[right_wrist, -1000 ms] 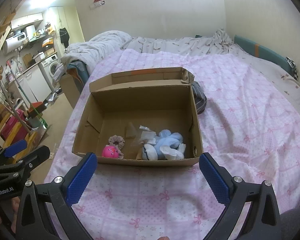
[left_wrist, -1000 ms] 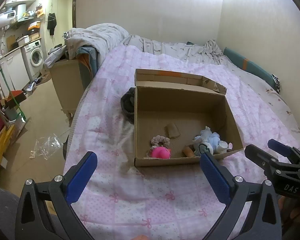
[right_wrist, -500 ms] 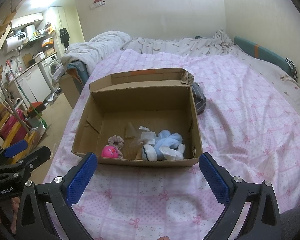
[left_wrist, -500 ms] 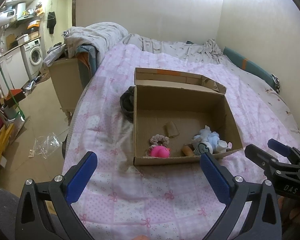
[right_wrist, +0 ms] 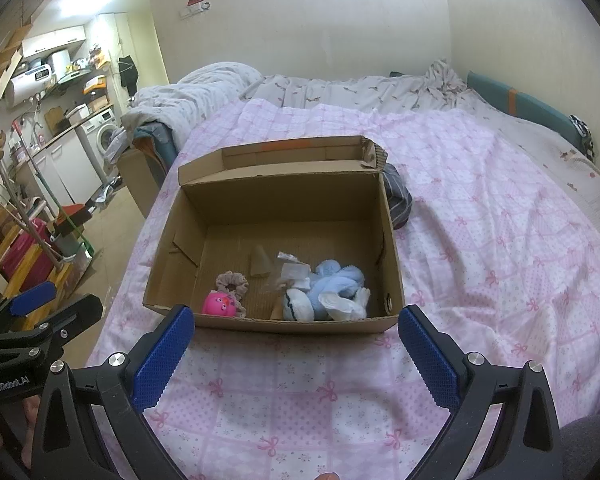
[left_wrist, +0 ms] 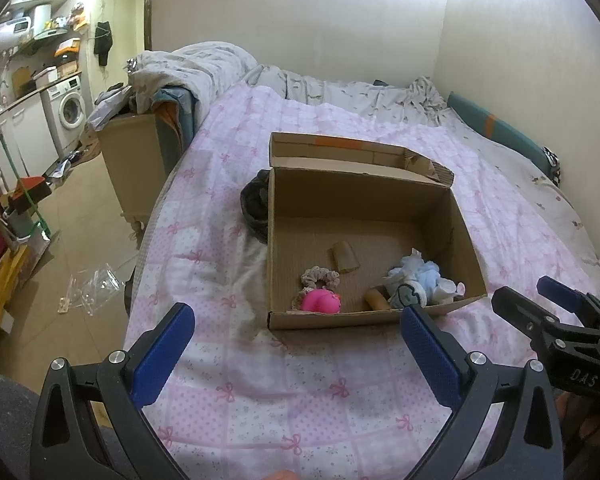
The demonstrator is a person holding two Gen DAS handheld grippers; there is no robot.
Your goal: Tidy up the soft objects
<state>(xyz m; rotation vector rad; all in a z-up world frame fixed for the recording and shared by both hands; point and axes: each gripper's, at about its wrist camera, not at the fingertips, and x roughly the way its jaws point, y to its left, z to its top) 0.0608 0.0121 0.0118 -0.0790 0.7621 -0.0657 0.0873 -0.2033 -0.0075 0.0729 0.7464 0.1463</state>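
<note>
Box [left_wrist: 364, 196] slightly nearer; dark cloth [left_wrist: 256, 204] beside.

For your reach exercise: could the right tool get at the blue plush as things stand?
Probably yes. The right tool is open and empty, the box has no lid over it, and the blue plush lies uncovered near the front wall.

Matt corrugated cardboard box [right_wrist: 392, 248] holds a fluffy plush toy [right_wrist: 332, 286] on cotton quilt [right_wrist: 480, 240].
</note>
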